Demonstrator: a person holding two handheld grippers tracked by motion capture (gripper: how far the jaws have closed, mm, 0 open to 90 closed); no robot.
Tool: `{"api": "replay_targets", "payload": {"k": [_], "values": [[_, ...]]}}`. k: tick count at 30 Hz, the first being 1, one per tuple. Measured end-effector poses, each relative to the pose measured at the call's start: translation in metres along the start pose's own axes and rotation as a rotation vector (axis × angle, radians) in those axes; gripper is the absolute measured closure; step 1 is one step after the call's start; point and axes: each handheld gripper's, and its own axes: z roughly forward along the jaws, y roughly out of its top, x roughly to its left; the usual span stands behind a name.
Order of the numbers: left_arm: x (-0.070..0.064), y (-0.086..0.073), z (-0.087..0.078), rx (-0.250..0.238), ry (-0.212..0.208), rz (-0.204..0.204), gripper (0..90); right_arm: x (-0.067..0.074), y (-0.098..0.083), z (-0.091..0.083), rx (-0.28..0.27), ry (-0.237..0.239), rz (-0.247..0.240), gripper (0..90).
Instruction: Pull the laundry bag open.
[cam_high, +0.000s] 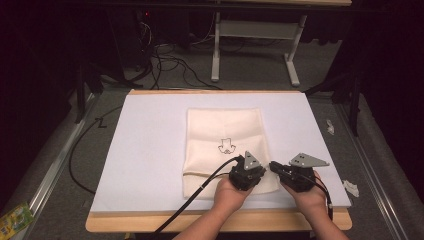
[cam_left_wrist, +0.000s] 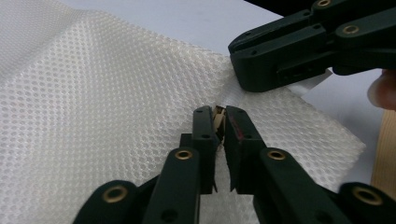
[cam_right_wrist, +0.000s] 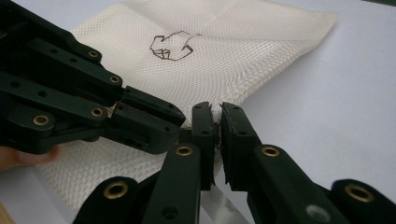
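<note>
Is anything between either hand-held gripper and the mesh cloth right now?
Nothing visible. The left hand-held gripper pinches the cream mesh cloth at its near edge, and the right hand-held gripper clamps the cloth's near right corner. Both sets of jaws sit directly on fabric.

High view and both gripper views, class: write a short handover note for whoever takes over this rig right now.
Left hand-held gripper: shut on the near right part of the cream mesh cloth.
Right hand-held gripper: shut on the same cloth's right edge, close beside the left one.
Cloth: lies flat on the white board, small drawn mark facing up.
Done: both grips look set.
Left: probably lifting or folding the cloth; no fold made yet at this corner.
</note>
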Motion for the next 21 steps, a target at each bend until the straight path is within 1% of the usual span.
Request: {"api": "replay_targets", "payload": {"k": [2,3,8,11,12,14,15,16,17,18,20,21], "values": [[0.0002,0.0004,-0.0015,0.0,-0.003,0.003,84.9,-0.0001,-0.0004,0.0002,0.001,-0.001,0.005,85.8],[0.0002,0.0007,-0.0021,-0.004,-0.014,0.003,86.0,0.0,-0.0004,0.0002,0.0,-0.004,0.006,85.8],[-0.0028,0.0007,-0.0034,-0.005,-0.006,0.022,87.2,-0.0011,-0.0001,0.0002,-0.003,-0.006,0.006,85.8],[-0.003,0.0006,-0.0031,-0.005,-0.004,0.022,87.2,-0.0005,-0.0005,0.0002,0.0,-0.006,0.009,85.8],[-0.003,0.0006,-0.0027,-0.006,-0.004,0.016,87.0,-0.0008,-0.0005,0.0002,-0.004,-0.005,0.01,85.8],[-0.0024,-0.0001,0.0001,-0.003,-0.013,-0.01,84.7,-0.0012,-0.0002,-0.0001,-0.012,0.0,0.02,85.8],[-0.0021,-0.0006,0.0008,-0.002,-0.017,-0.011,79.6,-0.0013,0.0001,-0.0002,-0.018,0.006,0.019,85.8],[-0.0019,-0.0014,0.0024,-0.005,-0.025,-0.021,76.1,-0.0008,0.0003,-0.0003,-0.016,0.006,0.021,85.8],[-0.0021,-0.0016,0.0032,-0.006,-0.022,-0.028,73.6,-0.0003,0.0006,-0.0003,-0.015,0.006,0.014,85.8],[-0.0023,-0.0019,0.0038,-0.005,-0.016,-0.027,76.4,0.0005,0.0005,-0.0001,-0.01,0.006,0.019,85.8],[-0.0025,-0.0024,0.004,-0.006,-0.003,-0.027,78.0,0.0004,0.0004,0.0,-0.01,0.006,0.019,85.8],[-0.002,-0.0026,0.0035,-0.006,-0.005,-0.024,82.2,0.0001,0.0004,-0.0001,-0.009,0.007,0.021,85.8]]}}
